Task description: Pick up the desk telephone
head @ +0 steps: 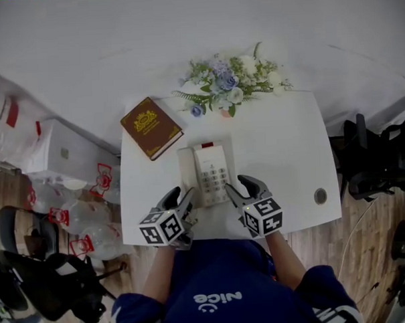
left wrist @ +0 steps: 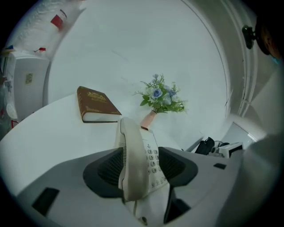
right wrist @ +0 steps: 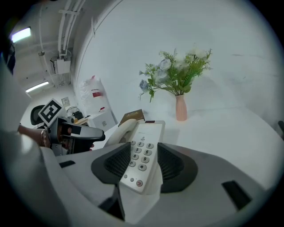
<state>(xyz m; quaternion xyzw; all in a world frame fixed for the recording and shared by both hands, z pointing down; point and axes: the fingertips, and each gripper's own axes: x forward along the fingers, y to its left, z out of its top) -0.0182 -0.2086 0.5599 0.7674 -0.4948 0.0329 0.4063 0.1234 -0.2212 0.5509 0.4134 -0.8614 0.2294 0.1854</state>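
While they hover at the counter's (head: pixel 289 140) near edge, the left hand-held gripper (head: pixel 185 196) and right hand-held gripper (head: pixel 240 186) both gape, flanking the desk telephone (head: pixel 210 174) lying flat, unclamped; beyond it sit a brown book (head: pixel 151 127) and flowers (head: pixel 229 83).

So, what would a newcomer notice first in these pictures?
A cream plastic desk telephone lies on the white table, with the left gripper and right gripper at its near corners, fingers apart around it. Behind it are a pink vase of blue and white flowers and, to the left, a brown hardcover book.
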